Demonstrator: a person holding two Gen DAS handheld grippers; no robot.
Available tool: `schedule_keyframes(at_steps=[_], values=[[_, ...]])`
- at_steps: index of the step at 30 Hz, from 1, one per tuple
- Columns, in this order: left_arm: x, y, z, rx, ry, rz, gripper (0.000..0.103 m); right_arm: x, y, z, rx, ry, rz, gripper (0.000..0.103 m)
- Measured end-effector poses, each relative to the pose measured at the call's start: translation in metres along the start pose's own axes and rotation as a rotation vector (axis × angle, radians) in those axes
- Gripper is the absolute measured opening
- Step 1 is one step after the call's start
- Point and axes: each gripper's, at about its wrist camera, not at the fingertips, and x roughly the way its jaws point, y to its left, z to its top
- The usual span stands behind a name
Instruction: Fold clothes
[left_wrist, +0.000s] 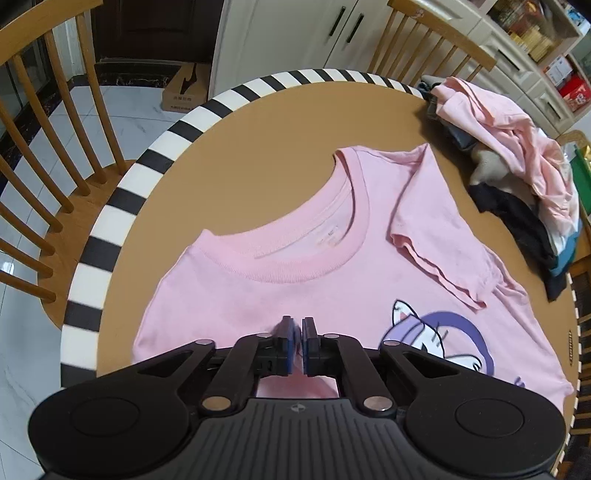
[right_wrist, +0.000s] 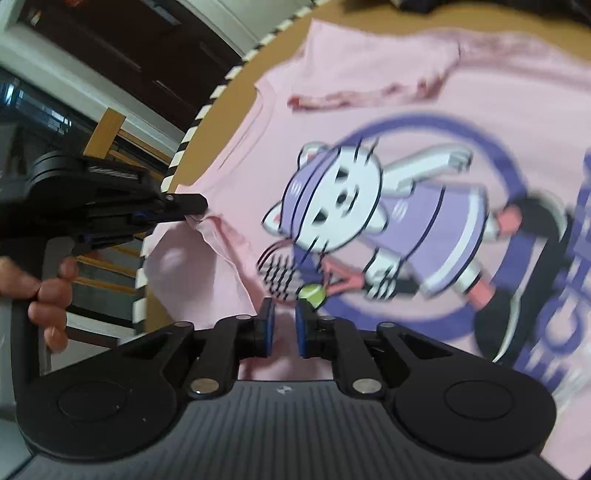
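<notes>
A pink T-shirt (left_wrist: 295, 295) lies front side up on a round tan table (left_wrist: 258, 140) whose rim is banded in black and white, the neckline toward the far edge and a printed cartoon cat (right_wrist: 343, 206) across the chest. One short sleeve (left_wrist: 439, 240) is folded inward over the body of the shirt. The left gripper (left_wrist: 298, 332) sits low over the shoulder region, its blue-padded jaws drawn together; in the right wrist view the same tool is seen from the side, pinching a raised tuft of the pink fabric at the shirt's edge, with a person's hand (right_wrist: 48, 291) around its handle. The right gripper (right_wrist: 284, 314) hovers above the lower chest near the print, its jaws slightly parted with only a narrow gap and nothing between them; this view is blurred. A pile of unfolded clothes (left_wrist: 517, 177), pink, grey, black and blue, rests at the table's right edge, apart from the shirt. Wooden chairs (left_wrist: 55, 147) stand around the table.
</notes>
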Motion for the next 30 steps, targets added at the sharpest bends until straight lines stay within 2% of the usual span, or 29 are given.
schedule_keyframes(at_steps=[2, 4, 6, 8, 10, 12, 14, 15, 16, 17, 19, 24, 27, 29, 30], values=[[-0.004, 0.000, 0.005, 0.010, -0.024, -0.005, 0.034, -0.012, 0.005, 0.002, -0.062, -0.046, -0.029, 0.025], [-0.012, 0.001, 0.011, 0.016, -0.062, -0.019, 0.043, -0.024, 0.013, 0.002, -0.166, -0.109, -0.079, 0.026], [-0.032, 0.005, 0.015, 0.006, -0.135, -0.046, 0.044, -0.032, 0.021, 0.001, -0.229, -0.144, -0.032, 0.022], [-0.051, 0.015, 0.012, -0.010, -0.204, -0.078, 0.059, -0.036, 0.031, 0.001, -0.289, -0.144, 0.042, 0.017], [-0.063, 0.025, 0.000, -0.001, -0.239, -0.082, 0.059, -0.025, 0.044, -0.004, -0.349, -0.095, 0.112, 0.014], [-0.062, 0.030, -0.016, 0.052, -0.237, -0.067, 0.058, -0.010, 0.052, -0.010, -0.410, -0.088, 0.085, 0.014], [-0.054, 0.031, -0.034, 0.116, -0.219, -0.050, 0.046, 0.004, 0.051, -0.013, -0.428, -0.077, 0.046, 0.014], [-0.048, 0.031, -0.043, 0.151, -0.204, -0.037, 0.044, 0.009, 0.048, -0.013, -0.411, -0.065, 0.041, 0.014], [-0.040, 0.031, -0.050, 0.183, -0.183, -0.020, 0.037, 0.011, 0.043, -0.013, -0.395, -0.050, 0.034, 0.014], [-0.033, 0.030, -0.057, 0.219, -0.166, 0.003, 0.026, 0.012, 0.038, -0.014, -0.379, -0.036, 0.027, 0.014], [-0.021, 0.029, -0.069, 0.302, -0.148, 0.070, 0.021, 0.011, 0.030, -0.020, -0.402, -0.026, -0.005, 0.010], [-0.024, 0.039, -0.068, 0.348, -0.175, 0.142, 0.020, 0.011, 0.027, -0.024, -0.463, -0.046, -0.029, 0.009], [-0.031, 0.048, -0.064, 0.353, -0.199, 0.182, 0.024, 0.007, 0.029, -0.026, -0.515, -0.054, -0.051, 0.009], [-0.042, 0.066, -0.059, 0.290, -0.216, 0.221, 0.028, 0.006, 0.030, -0.025, -0.512, -0.056, -0.060, 0.009], [-0.047, 0.075, -0.057, 0.242, -0.211, 0.210, 0.028, 0.005, 0.030, -0.024, -0.511, -0.056, -0.064, 0.012]])
